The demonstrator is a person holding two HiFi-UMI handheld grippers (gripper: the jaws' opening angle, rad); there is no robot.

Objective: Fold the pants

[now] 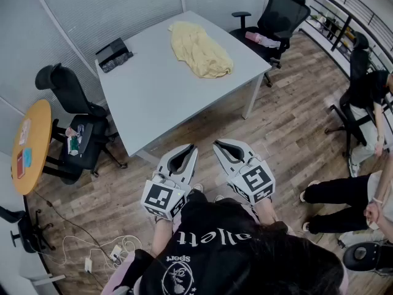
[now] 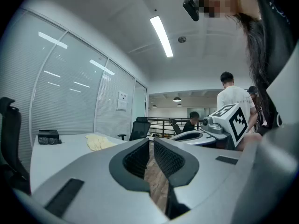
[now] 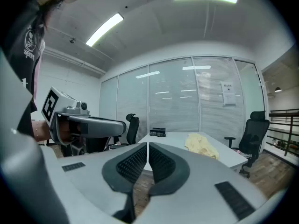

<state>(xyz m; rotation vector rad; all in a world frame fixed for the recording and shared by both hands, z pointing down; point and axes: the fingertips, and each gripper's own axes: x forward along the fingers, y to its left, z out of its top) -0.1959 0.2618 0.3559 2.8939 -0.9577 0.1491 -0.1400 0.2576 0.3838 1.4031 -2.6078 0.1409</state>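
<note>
Pale yellow pants lie crumpled at the far right of the white table; they show too as a small yellow heap, the pants in the left gripper view and the pants in the right gripper view. My left gripper and right gripper hover side by side over the wooden floor, short of the table's near edge, both well away from the pants. Both are shut with nothing between the jaws. The left gripper and right gripper each point roughly level toward the table.
A black box sits at the table's far left. Black office chairs stand at the left and at the far right. A round orange table is at the left edge. People sit at the right. Cables trail on the floor.
</note>
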